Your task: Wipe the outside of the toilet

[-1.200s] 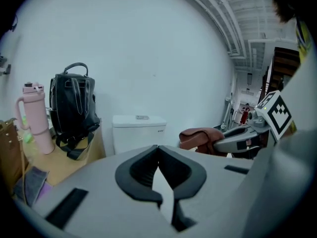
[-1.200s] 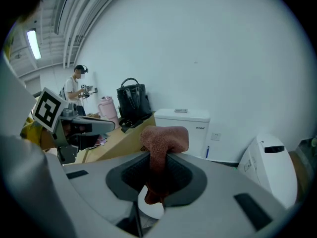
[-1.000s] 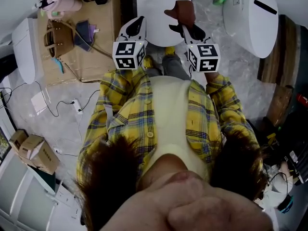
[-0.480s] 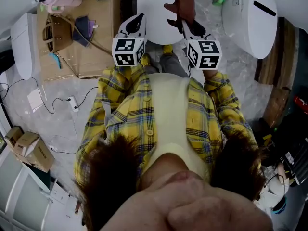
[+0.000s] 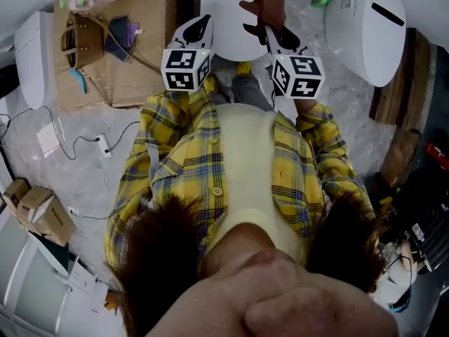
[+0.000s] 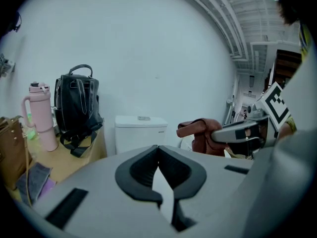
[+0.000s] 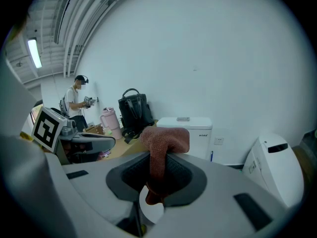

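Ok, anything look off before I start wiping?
Nothing spilled or damaged. The cloth hangs clamped in the right gripper, the left gripper is shut and empty, and the toilet looks intact. Only loose cables trail on the floor at left.

On the bench (image 5: 149,83) to my left stand a pink tumbler (image 6: 39,115) and a black backpack (image 6: 77,108); a brown handbag (image 5: 78,45), I think, lies beside them.

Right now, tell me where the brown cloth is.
The brown cloth is clamped in the right gripper. In the head view it shows right of centre at the top, over the white toilet.
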The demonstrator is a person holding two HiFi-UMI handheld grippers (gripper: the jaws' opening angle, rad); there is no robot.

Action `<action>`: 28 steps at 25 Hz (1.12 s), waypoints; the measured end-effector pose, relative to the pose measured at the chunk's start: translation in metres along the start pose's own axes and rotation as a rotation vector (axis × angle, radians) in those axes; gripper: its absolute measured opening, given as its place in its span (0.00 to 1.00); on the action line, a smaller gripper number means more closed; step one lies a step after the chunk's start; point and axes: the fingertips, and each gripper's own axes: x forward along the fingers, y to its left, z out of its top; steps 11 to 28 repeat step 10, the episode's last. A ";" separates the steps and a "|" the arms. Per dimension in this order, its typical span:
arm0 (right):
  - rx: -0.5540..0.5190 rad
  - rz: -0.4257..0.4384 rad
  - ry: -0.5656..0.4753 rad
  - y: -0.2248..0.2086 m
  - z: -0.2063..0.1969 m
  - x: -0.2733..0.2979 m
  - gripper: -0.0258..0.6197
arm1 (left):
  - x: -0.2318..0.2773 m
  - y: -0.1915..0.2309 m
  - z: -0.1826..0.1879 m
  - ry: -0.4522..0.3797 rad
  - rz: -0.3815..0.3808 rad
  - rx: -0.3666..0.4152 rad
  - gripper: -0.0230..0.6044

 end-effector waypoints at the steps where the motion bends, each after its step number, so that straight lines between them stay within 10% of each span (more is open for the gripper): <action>1: 0.001 -0.001 -0.001 0.000 0.000 0.000 0.17 | 0.000 0.000 0.000 0.000 -0.003 0.000 0.05; 28: 0.010 0.015 -0.015 0.002 0.007 0.001 0.17 | 0.005 -0.003 0.008 -0.009 -0.021 0.022 0.05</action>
